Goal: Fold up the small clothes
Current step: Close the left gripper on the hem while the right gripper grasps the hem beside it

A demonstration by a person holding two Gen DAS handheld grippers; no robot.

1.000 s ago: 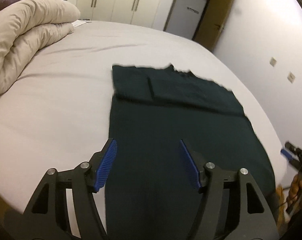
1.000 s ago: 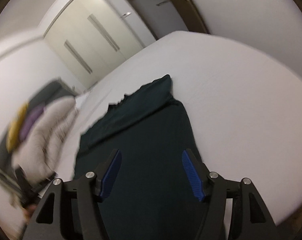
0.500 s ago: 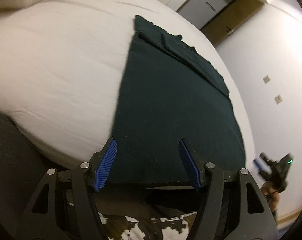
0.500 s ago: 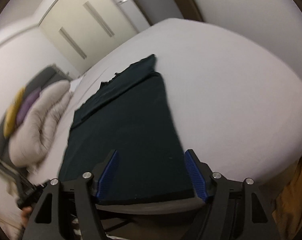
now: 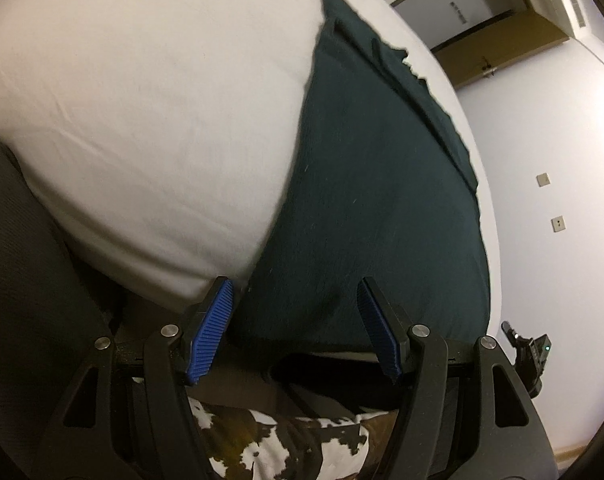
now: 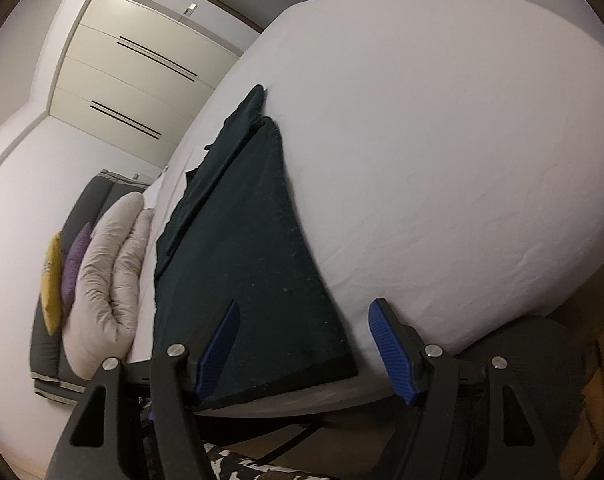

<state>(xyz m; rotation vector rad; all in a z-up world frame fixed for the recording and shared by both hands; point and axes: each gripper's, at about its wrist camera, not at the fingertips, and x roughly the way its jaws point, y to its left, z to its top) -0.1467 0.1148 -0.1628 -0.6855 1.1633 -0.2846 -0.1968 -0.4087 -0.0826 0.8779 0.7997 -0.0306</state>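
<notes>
The dark green garment lies flat on the white bed, its long axis running straight away from you. The sleeves appear already folded in at the far end, and the near hem hangs at the mattress edge just ahead of both tools.

Your left tongs are spread wide and hold nothing. They straddle the hem's left corner, with the cloth edge entering just inside the left pad.

Your right tongs are likewise spread and empty. The hem's right corner lies between the pads, apparently a little ahead of the tips.

Neither tool is clearly nearer; each fronts its own corner, and contact with the cloth cannot be confirmed in either view.

The coming move probably depends on this alignment: clamp both near corners, then carry the hem along the long axis toward the far collar end. Keep both corners level to avoid a skewed fold.
</notes>
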